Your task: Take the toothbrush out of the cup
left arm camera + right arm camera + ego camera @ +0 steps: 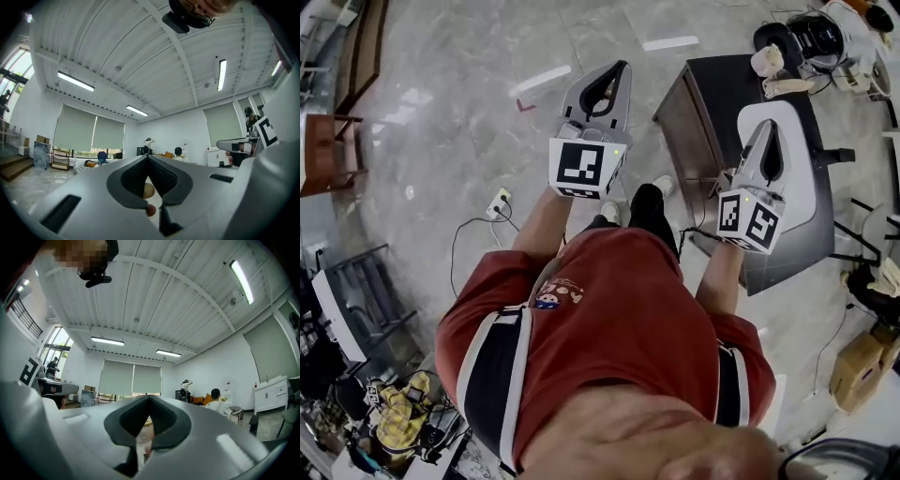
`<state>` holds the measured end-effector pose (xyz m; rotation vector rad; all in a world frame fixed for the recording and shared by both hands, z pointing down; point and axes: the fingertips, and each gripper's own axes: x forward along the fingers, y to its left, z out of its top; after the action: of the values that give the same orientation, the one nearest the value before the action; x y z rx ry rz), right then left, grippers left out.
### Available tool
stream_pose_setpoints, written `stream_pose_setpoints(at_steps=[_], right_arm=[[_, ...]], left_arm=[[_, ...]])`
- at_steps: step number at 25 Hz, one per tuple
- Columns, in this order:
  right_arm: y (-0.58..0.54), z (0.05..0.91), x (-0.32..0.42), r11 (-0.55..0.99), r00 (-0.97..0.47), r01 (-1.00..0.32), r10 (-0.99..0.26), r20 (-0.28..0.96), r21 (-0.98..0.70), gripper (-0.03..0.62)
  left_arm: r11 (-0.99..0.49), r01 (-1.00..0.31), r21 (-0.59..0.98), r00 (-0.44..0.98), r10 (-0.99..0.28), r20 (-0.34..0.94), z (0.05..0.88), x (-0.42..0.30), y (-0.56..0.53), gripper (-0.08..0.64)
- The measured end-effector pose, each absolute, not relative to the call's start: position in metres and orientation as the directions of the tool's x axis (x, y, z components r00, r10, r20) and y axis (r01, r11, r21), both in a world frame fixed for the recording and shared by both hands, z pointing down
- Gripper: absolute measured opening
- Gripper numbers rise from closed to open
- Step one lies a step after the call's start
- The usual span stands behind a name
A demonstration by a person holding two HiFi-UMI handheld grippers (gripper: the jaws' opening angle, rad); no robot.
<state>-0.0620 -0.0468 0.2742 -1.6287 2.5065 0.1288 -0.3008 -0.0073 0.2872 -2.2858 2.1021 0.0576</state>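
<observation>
Looks steeply down on a pale, glossy floor (441, 112) that fills most of the head view. Next in size, a red shirt (609, 309) with dark and white side stripes, both forearms stretched forward. To the upper right, a dark table (698, 103) with a white panel (802, 178) lying on its top.

Holds the left gripper (617, 70) out over bare floor, left of the table, clenched tip to tip on nothing. Holds the right gripper (766, 127) above the white panel, likewise pinched together and empty. Confirms both in the gripper views: black pads (135, 177) meeting at a point, with only a white ribbed ceiling (140, 56) and a far wall of drawn blinds (89, 133) beyond.

On the floor below the left gripper, a white power strip (499, 203) with a thin dark cable.

At the table's far edge, beside a black round appliance (816, 37), a small cream cup (766, 61), well apart from both grippers. Just below it, a pale beige piece (787, 87), too small to name. Cannot make out the toothbrush at this size, in the cup or elsewhere.
</observation>
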Motion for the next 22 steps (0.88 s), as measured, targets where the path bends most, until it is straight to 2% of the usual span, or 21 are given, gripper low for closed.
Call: stream_pose_setpoints(at_steps=[12,18,22], right_arm=[[-0.126,0.261,0.044,0.238,-0.225,-0.970,-0.954,-0.197,-0.043,0.009],[-0.154,0.260,0.107,0.154,-0.144,-0.987,-0.976,-0.165,-0.053,0.009],[-0.174,0.273,0.130,0.152,-0.142,-0.986,-0.980,-0.140,-0.062,0.009]], left_arm=[[-0.278,-0.960,-0.014,0.279,-0.959,-0.059,0.271,-0.196,-0.123,0.005],[-0.344,-0.938,-0.038,0.346,-0.937,-0.048,0.266,-0.146,-0.168,0.005],[-0.364,-0.930,-0.044,0.365,-0.930,-0.038,0.270,-0.119,-0.193,0.005]])
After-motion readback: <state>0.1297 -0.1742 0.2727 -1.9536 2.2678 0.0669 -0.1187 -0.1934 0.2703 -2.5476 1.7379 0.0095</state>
